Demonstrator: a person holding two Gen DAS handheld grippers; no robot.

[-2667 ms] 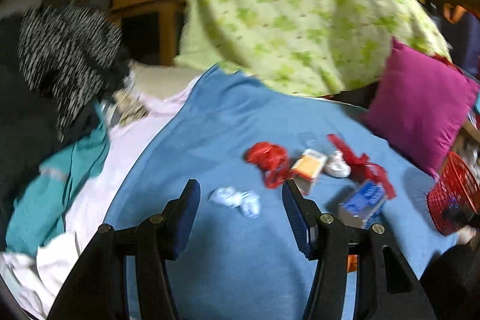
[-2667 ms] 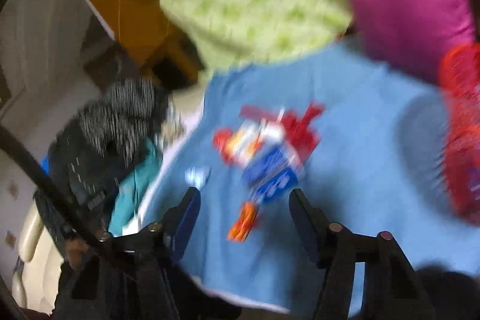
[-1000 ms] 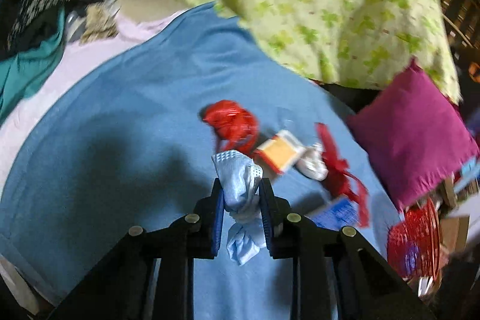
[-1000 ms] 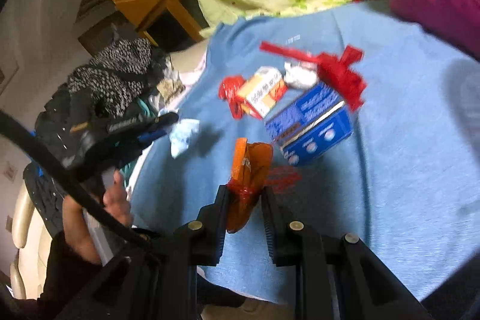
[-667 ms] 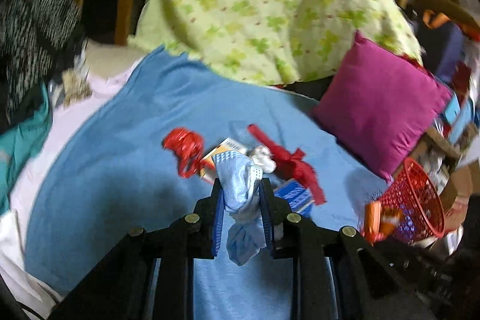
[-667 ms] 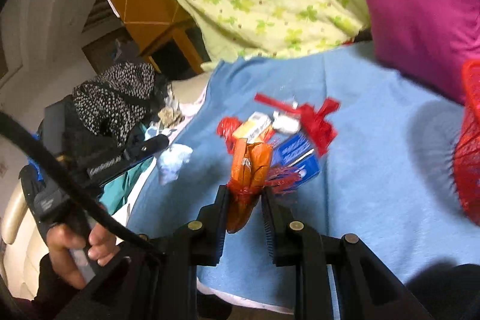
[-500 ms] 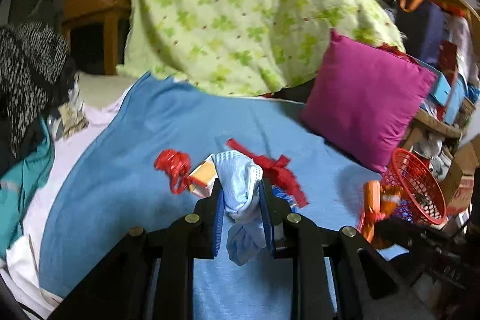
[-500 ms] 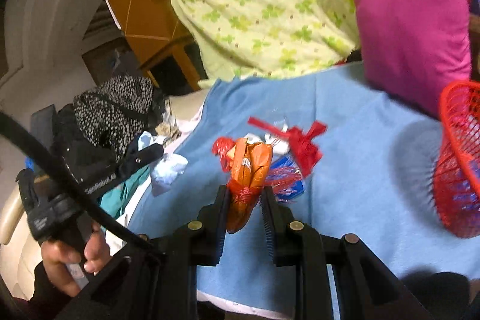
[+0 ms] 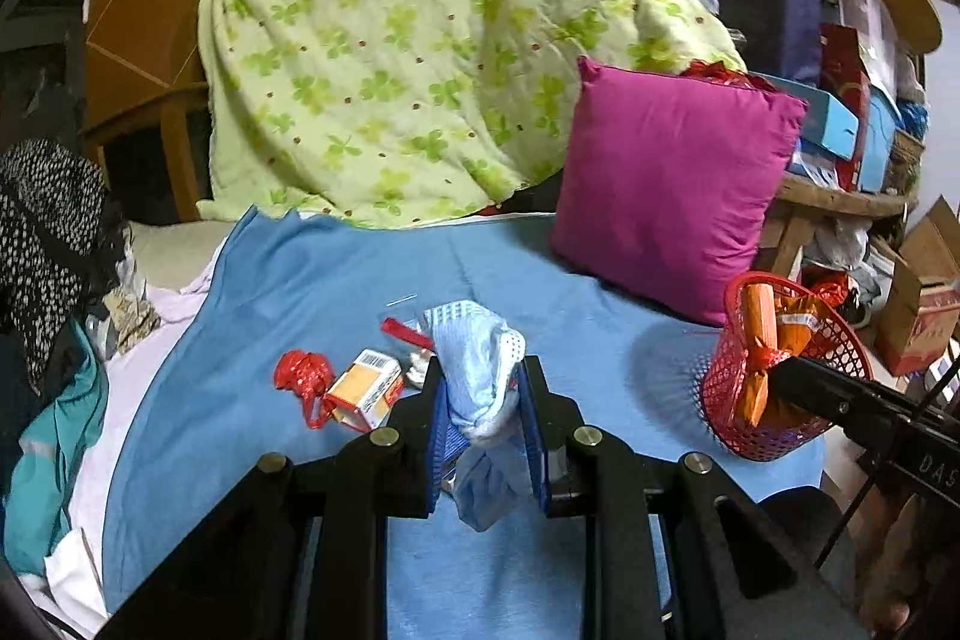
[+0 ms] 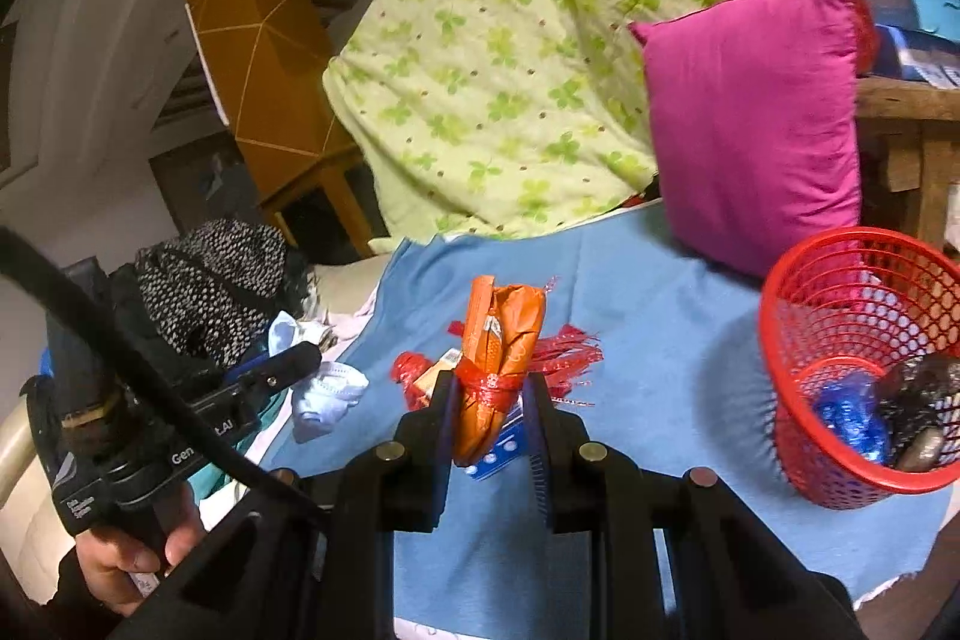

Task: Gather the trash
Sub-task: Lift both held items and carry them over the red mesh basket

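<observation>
My left gripper (image 9: 483, 388) is shut on a crumpled pale blue wad (image 9: 477, 388), held above the blue sheet (image 9: 288, 292). My right gripper (image 10: 489, 400) is shut on an orange wrapper (image 10: 504, 340) tied with red netting. In the left wrist view that wrapper (image 9: 762, 340) hangs right in front of the red mesh basket (image 9: 840, 370). The basket (image 10: 798, 298) holds blue and dark trash. A red crumpled wrapper (image 9: 300, 376), an orange-and-white carton (image 9: 366, 388) and a red ribbon (image 9: 405, 331) lie on the sheet. A blue box (image 10: 498, 451) shows behind my right fingers.
A magenta pillow (image 9: 666, 184) leans at the back right beside a green clover quilt (image 9: 408, 58). Clothes (image 9: 48, 232) are piled at the left. Boxes and clutter (image 9: 852, 100) stand on a wooden table behind the basket.
Both grippers closed on trash: the left on the blue wad, the right on the orange wrapper. Both lifted, and the right carried its wrapper over towards the red basket.
</observation>
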